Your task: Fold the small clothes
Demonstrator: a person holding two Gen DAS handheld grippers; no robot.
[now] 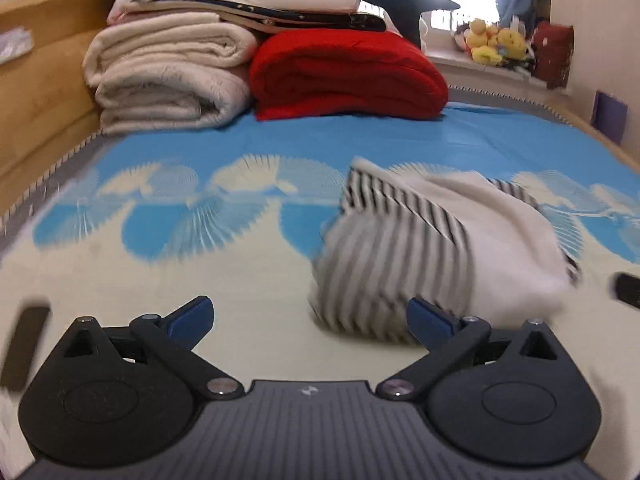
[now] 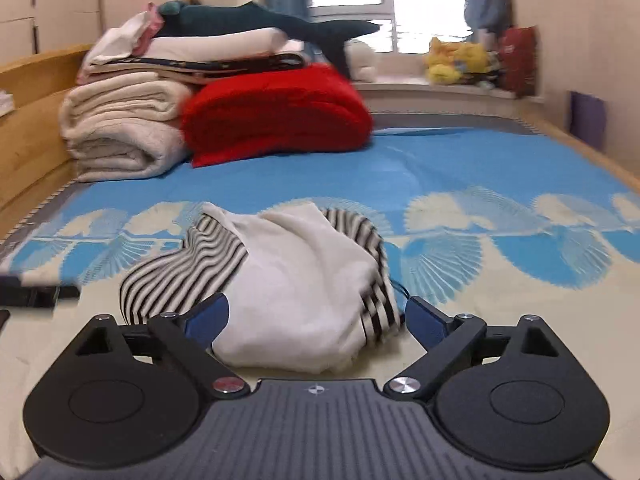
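A small garment (image 2: 296, 276), striped black and white on the outside and plain white on the inside, lay crumpled in a loose heap on a bed sheet (image 2: 460, 168) printed with blue and cream shell shapes. In the right wrist view, the right gripper (image 2: 316, 322) was low over the sheet with its two blue-tipped fingers (image 2: 208, 320) spread wide and holding nothing; the near white edge of the garment lay between them, reaching close to the left fingertip, while the right fingertip sat just beside the garment's striped hem. In the left wrist view, the left gripper (image 1: 310, 320) was also spread wide and held nothing; the garment (image 1: 424, 248) lay ahead and to the right, blurred, its striped near corner just beside the right finger (image 1: 432, 322), and bare cream sheet (image 1: 200, 152) lay between the two fingers. It could not be told whether that finger touched the cloth. At the far end of the bed, well apart from the garment, stood folded cream blankets (image 1: 168, 76) beside a folded red blanket (image 1: 348, 76), with more folded linen and a dark plush shark (image 2: 260, 20) stacked on top. Yellow soft toys (image 2: 456, 60) sat on the windowsill beyond.
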